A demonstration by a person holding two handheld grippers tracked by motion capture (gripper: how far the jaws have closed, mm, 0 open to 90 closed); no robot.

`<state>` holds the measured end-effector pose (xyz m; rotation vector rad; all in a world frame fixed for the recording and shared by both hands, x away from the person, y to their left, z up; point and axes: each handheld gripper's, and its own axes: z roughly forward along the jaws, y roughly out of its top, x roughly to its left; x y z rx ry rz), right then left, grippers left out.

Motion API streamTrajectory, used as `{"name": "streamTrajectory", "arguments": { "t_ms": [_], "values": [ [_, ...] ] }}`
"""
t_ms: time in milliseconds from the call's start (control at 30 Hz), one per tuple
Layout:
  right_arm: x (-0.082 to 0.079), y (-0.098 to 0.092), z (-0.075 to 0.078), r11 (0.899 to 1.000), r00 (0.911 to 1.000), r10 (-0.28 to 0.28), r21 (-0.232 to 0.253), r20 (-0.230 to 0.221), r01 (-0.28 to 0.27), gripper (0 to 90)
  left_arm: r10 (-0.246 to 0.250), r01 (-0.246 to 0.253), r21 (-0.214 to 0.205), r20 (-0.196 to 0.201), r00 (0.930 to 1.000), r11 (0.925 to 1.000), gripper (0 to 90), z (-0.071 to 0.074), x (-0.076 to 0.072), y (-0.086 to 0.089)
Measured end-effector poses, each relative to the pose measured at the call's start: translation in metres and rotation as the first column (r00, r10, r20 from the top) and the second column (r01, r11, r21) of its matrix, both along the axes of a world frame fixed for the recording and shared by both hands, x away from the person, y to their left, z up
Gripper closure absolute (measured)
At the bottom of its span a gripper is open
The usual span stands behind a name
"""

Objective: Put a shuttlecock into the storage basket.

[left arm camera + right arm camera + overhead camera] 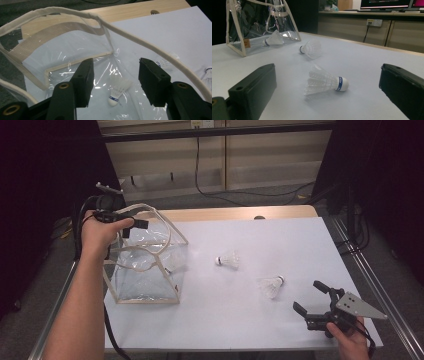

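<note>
A person packs shuttlecocks into a clear plastic bag (150, 270) standing at the left of a white-covered table (250, 330). The left gripper (113, 82) hangs over the bag's open mouth, its jaws about half apart and gripping nothing; one shuttlecock (117, 91) lies on the bag's floor directly below the gap between them, cork end toward the camera, apparently where it was meant to land. The bag's cloth-edged rim (140, 41) arches past the far side of the right-hand jaw, and a strap (50, 30) crosses beyond the left-hand one, so the gripper sits inside the opening, or perhaps just above it; the angle leaves that unclear. The right gripper (327, 92) rests low near the table's front edge with its jaws wide apart and empty, aimed at the nearer shuttlecock (324, 81), which lies on its side ahead of them and between their lines, well placed for the next pick. A further shuttlecock (310, 48) waits beyond it, between that one and the bag
</note>
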<state>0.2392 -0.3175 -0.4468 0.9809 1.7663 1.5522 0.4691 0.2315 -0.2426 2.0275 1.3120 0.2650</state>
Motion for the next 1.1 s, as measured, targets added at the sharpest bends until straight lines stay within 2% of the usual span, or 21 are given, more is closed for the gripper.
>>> {"name": "streamTrajectory", "arguments": {
  "t_ms": [267,600,833,1100],
  "values": [
    [0.000,0.000,0.000,1.000,1.0000,-0.004,0.001,0.003,0.004,1.1,-0.070,0.070,-0.042,0.007,0.9975,0.9966,42.0,0.006,-0.009,-0.006],
    [0.000,0.000,0.000,1.000,1.0000,-0.004,0.001,0.002,0.004,1.1,-0.139,0.140,-0.060,0.007,0.9902,0.9884,35.9,0.013,-0.018,-0.017],
    [0.000,0.000,0.000,1.000,1.0000,-0.001,-0.004,0.002,0.001,1.1,-0.190,0.190,-0.058,0.004,0.9817,0.9800,31.9,0.016,-0.023,-0.027],
    [0.000,0.001,0.000,1.000,1.0000,-0.001,-0.001,0.001,0.001,1.1,-0.249,0.248,-0.048,-0.001,0.9686,0.9675,28.0,0.020,-0.028,-0.041]
  ]
}}
